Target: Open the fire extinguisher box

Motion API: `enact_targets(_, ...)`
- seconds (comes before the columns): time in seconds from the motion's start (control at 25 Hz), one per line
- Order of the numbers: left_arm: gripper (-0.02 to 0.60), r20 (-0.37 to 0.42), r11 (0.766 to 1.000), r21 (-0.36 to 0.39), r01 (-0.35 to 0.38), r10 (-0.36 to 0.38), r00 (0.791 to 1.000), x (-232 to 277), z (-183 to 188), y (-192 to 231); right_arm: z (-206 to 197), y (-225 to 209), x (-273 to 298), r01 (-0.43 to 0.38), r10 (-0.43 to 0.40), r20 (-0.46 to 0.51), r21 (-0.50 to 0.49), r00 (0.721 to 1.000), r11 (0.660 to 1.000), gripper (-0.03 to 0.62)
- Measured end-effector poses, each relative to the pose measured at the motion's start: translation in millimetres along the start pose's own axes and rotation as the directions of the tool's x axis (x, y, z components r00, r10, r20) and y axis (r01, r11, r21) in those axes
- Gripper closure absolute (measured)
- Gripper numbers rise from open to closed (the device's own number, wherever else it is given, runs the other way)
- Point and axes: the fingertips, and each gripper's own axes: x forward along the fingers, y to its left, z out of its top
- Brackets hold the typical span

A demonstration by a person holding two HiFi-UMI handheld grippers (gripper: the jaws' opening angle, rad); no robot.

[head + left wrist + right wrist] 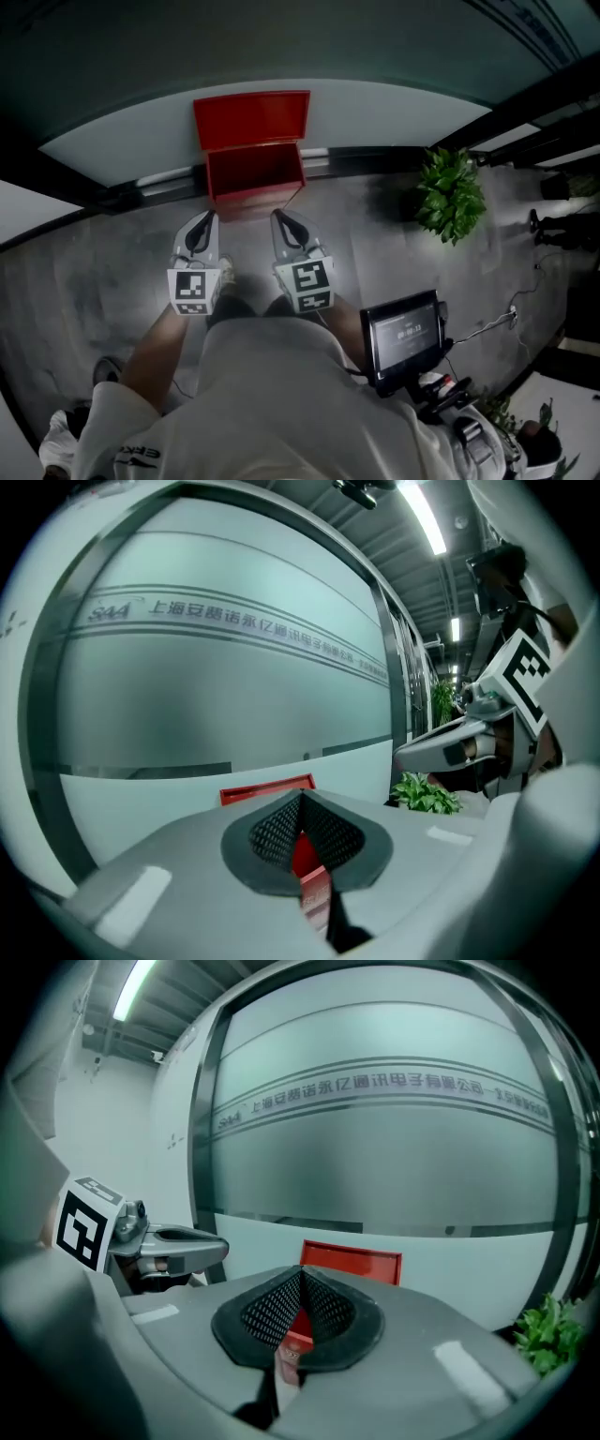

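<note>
Fire extinguisher box [255, 171] sits open just beyond left gripper [210, 217] and right gripper [277, 217], both with fingers together, empty.

Red box [255, 173] dead ahead on the floor, backed against the white wall [394, 112]. No way round behind it. Its lid [251, 119] stands up against that wall, so the top is open to you from above and from the front.

Bare grey floor [122, 253] lies left of the box. There is more bare floor on its right, up to the plant [452, 192], which stands well apart.

Your left gripper [208, 218] and right gripper [278, 217] hang near the box front, tips pinched together, with a narrow gap between the two.

A screen [405, 336] crowds your right side, low and close to your body.
</note>
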Motion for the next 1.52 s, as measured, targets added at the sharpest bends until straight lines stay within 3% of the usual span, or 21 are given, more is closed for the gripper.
enact_targets(0.16,0.580,0.026,0.999,-0.026,-0.025,0.026,0.999,-37.8,12.8,-43.3,-0.9,-2.7,-54.0,-0.032,0.032,0.037,-0.005,0.999,0.999,0.580)
enact_targets(0.44,0.580,0.061,0.998,0.001,-0.055,0.055,0.997,-97.6,33.6,-103.9,1.7,1.1,-118.9,-0.105,0.107,0.091,-0.029,0.990,0.994,0.580)
enact_targets(0.72,0.580,0.064,0.999,-0.008,-0.052,0.052,0.997,-136.5,32.1,-132.4,-2.0,23.5,-147.0,-0.167,0.171,0.103,-0.053,0.980,0.985,0.580)
enact_targets(1.12,0.578,0.047,0.997,-0.060,0.039,-0.037,0.998,-155.0,24.1,-121.0,2.2,56.4,-146.2,-0.127,0.130,0.092,-0.039,0.987,0.991,0.580)
enact_targets(1.52,0.578,0.066,0.989,-0.060,0.133,-0.129,0.989,-175.9,21.4,-94.8,3.1,98.8,-152.1,-0.086,0.087,0.087,-0.020,0.992,0.996,0.580)
